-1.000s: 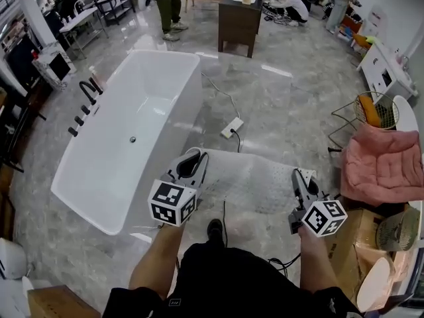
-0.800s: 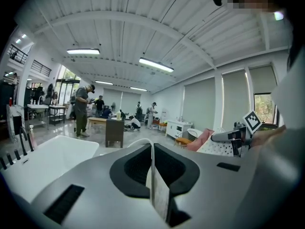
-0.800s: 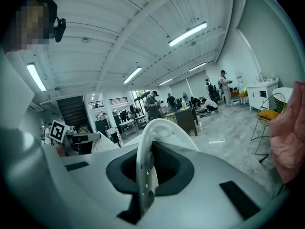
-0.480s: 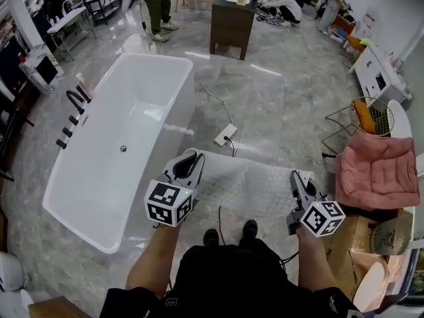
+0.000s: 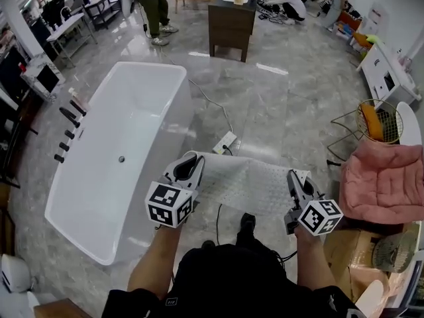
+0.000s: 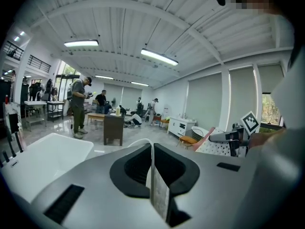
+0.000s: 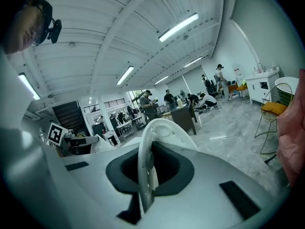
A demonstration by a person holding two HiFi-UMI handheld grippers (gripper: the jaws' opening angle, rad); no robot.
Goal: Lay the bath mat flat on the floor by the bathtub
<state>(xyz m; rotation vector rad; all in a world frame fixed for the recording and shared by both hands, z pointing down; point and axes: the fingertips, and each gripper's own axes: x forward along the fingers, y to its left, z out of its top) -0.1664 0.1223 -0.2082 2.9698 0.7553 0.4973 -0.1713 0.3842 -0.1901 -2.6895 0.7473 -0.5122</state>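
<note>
The bath mat (image 5: 248, 183) looks like pale, matt, bumpy rubber. The bathtub (image 5: 119, 151) is glossy smooth white, the floor (image 5: 291, 105) polished grey stone, and the cabinet (image 5: 230, 24) dark wood.

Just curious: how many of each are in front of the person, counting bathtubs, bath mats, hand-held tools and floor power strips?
Bathtub: 1
Bath mat: 1
Hand-held tools: 2 (left tool, right tool)
Power strip: 1
Total: 5
</note>
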